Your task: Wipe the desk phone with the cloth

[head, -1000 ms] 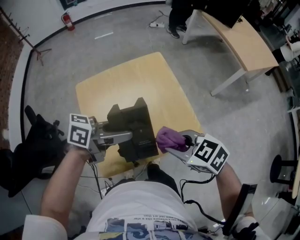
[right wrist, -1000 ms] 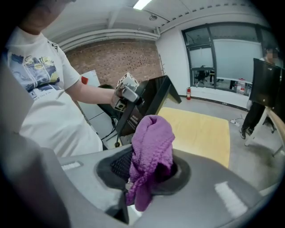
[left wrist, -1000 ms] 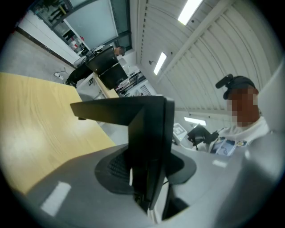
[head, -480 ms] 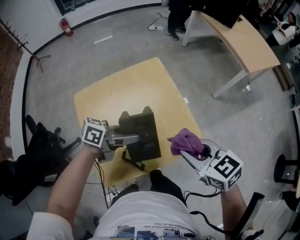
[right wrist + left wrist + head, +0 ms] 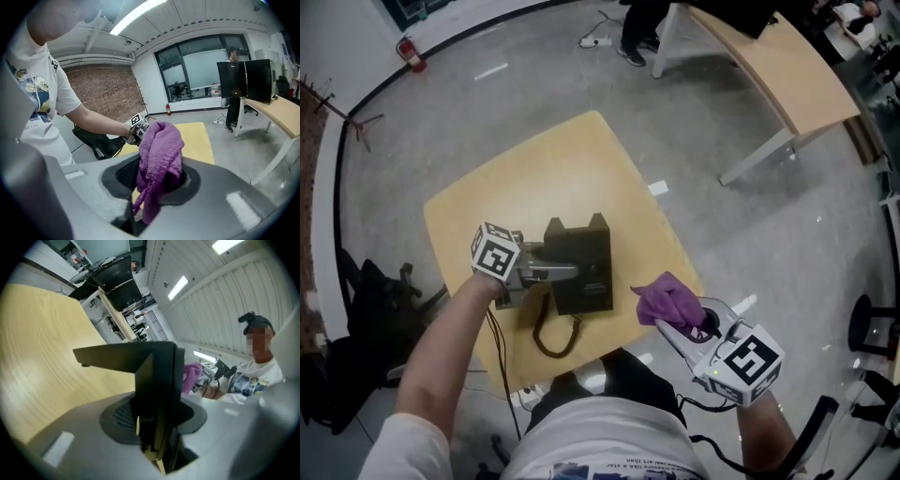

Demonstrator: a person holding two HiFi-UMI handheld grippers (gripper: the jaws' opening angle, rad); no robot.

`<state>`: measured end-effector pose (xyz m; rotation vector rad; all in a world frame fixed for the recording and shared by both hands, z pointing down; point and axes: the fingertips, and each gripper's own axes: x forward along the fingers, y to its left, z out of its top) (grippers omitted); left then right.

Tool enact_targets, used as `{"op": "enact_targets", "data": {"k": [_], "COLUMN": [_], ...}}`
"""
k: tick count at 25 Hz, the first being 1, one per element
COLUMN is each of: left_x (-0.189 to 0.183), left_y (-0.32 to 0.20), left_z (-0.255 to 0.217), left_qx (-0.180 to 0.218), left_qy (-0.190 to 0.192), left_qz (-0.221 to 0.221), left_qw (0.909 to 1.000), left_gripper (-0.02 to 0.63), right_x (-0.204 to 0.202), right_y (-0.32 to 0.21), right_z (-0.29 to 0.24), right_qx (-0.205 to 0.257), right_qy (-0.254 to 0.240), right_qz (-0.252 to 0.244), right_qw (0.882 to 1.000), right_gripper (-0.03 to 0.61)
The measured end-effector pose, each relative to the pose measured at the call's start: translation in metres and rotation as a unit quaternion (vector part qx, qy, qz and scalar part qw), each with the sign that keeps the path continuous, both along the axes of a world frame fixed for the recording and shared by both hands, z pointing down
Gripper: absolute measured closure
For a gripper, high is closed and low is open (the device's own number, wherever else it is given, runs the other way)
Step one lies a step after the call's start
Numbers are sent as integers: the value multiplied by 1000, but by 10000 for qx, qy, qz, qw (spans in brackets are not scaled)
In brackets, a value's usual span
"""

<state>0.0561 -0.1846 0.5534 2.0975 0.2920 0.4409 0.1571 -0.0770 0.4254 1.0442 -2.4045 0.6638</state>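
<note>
The black desk phone (image 5: 581,262) sits on the small yellow table (image 5: 544,178), near its front edge. My left gripper (image 5: 551,273) is shut on the phone's left side; in the left gripper view the phone (image 5: 157,376) stands edge-on between the jaws. Its curly cord (image 5: 551,333) loops over the table's front. To the right of the phone, off the table's corner, my right gripper (image 5: 689,323) is shut on the bunched purple cloth (image 5: 668,298). In the right gripper view the cloth (image 5: 159,159) hangs out of the jaws, apart from the phone.
A black chair (image 5: 366,309) stands left of the table. A long wooden desk (image 5: 778,66) runs along the top right, with a person (image 5: 637,23) standing by it. Grey floor surrounds the table. A fire extinguisher (image 5: 410,52) sits by the far wall.
My left gripper has brought the phone down from a raised, tilted pose onto the table, and the cord now shows. The right gripper with the cloth has drawn back to the right.
</note>
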Motion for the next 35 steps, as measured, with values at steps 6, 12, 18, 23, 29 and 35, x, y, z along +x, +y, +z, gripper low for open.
{"op": "enact_targets", "data": {"k": [6, 12, 18, 23, 29, 35], "left_x": [9, 13, 15, 14, 12, 3], "left_y": [-18, -18, -18, -18, -27, -33], "left_z": [32, 40, 46, 51, 55, 46], "left_qx": [-199, -475, -697, -723, -433, -127], "left_qy": [-86, -119, -238, -457, -879, -1189], "left_qz": [102, 380, 540, 552, 243, -447], "left_qw": [9997, 9981, 9958, 9948, 9949, 9918], "left_gripper": [434, 436, 434, 425, 334, 214], "right_x": [-1, 0, -6, -6, -8, -13], "right_y": [-22, -32, -39, -40, -35, -29], "right_z": [12, 17, 17, 25, 28, 23], "right_qx": [-65, -214, -248, -232, -182, -61], "right_qy": [117, 152, -139, -115, 61, -65], "right_qz": [-88, -33, -75, -92, -124, -105], "right_qw": [9999, 9996, 9996, 9996, 9997, 9999], "right_gripper": [482, 482, 482, 482, 482, 482]}}
